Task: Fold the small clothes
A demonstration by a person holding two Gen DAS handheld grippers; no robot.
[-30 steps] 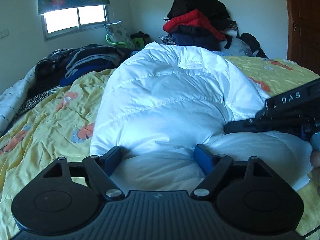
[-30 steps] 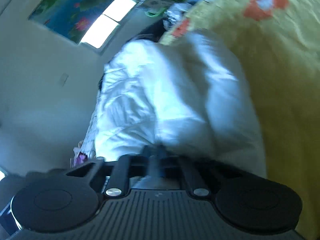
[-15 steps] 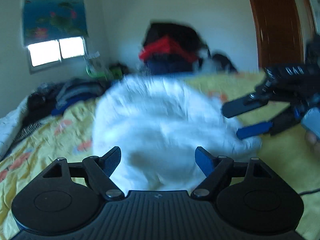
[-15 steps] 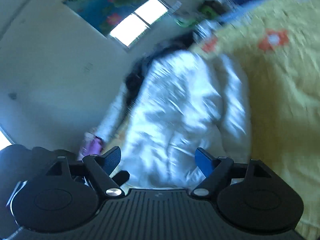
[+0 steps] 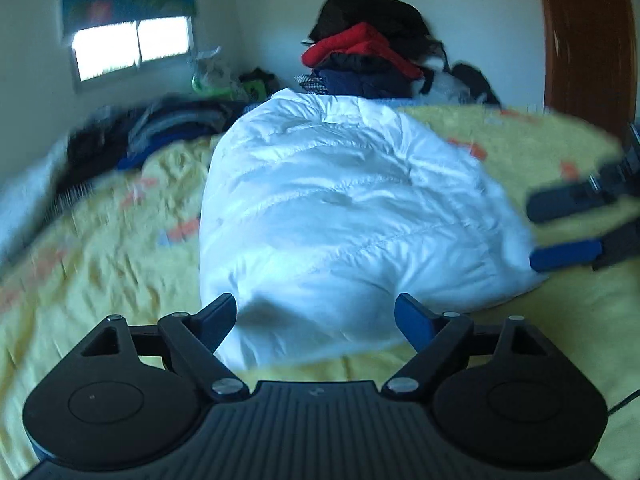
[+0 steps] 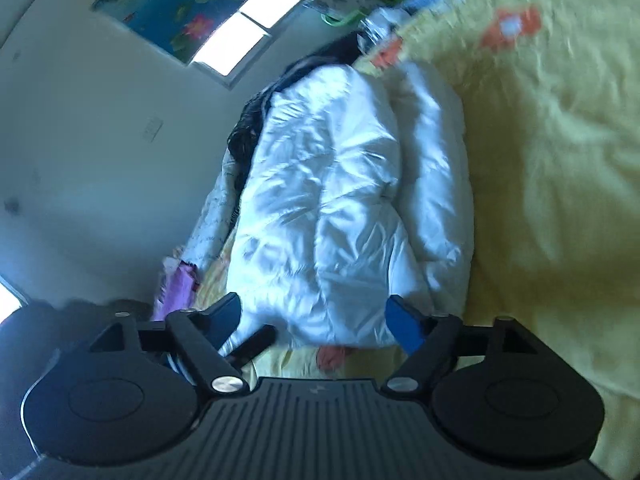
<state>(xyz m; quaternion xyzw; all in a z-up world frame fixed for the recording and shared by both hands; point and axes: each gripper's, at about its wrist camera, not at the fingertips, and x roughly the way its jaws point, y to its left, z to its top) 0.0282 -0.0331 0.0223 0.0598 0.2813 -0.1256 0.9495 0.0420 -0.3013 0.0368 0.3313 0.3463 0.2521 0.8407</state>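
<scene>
While the white jacket (image 5: 344,216) lies folded in a puffy bundle on the yellow bedspread (image 5: 120,248), both tools stand clear of it. Left gripper (image 5: 316,316): jaws wide, just opened further, nothing between the pads. Right gripper (image 5: 560,228), at 3 o'clock of the jacket: jaws wide, just opened, empty. Clothes pile (image 5: 360,60) at 12 o'clock.

White quilted jacket (image 5: 352,216): puffy synthetic cloth, smooth with a slight sheen, stitched in channels. Yellow bed cover (image 5: 112,248): soft matt cloth, crumpled, printed with orange flowers. Left hand-held gripper (image 5: 316,316): matt black plastic, ribbed body, bright metal pivot pins, blue pads. Door frame (image 5: 588,36): glossy brown wood. Walls: plain matt paint.
</scene>
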